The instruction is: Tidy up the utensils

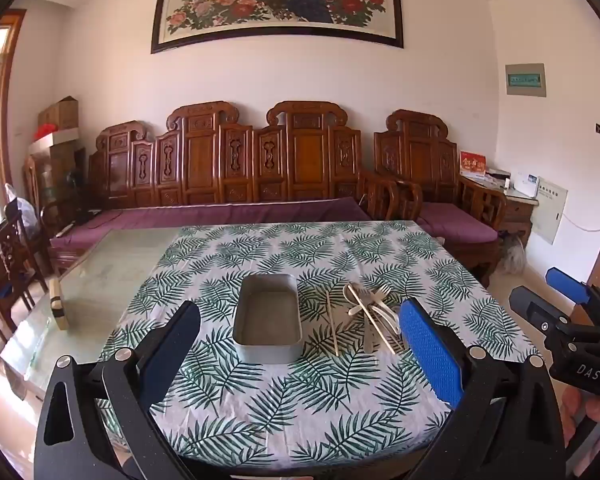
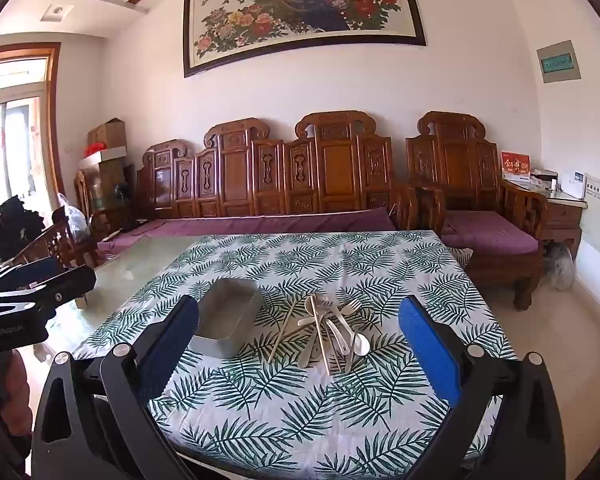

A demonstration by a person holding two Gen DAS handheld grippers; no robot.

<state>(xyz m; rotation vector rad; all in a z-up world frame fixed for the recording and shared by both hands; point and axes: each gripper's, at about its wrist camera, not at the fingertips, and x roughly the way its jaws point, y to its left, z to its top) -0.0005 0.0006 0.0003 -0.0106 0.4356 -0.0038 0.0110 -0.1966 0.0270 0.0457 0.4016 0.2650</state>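
Note:
An empty grey metal box point(image 1: 268, 318) point(image 2: 227, 320) sits on the leaf-print tablecloth point(image 1: 300, 392) point(image 2: 300, 396). To its right lies a loose pile of utensils point(image 1: 374, 312) point(image 2: 332, 330): forks, spoons and pale chopsticks, with one chopstick point(image 1: 332, 324) apart beside the box. My left gripper point(image 1: 300, 340) is open and empty, held above the cloth in front of the box. My right gripper point(image 2: 300, 340) is open and empty, in front of the pile. The right gripper also shows at the right edge of the left wrist view point(image 1: 572, 320).
The cloth covers the right part of a glass-topped table point(image 1: 100, 280) point(image 2: 140, 264). A small block point(image 1: 58, 304) lies on the bare glass at the left. A carved wooden sofa point(image 1: 260, 184) with purple cushions stands behind the table, wooden chairs at the left.

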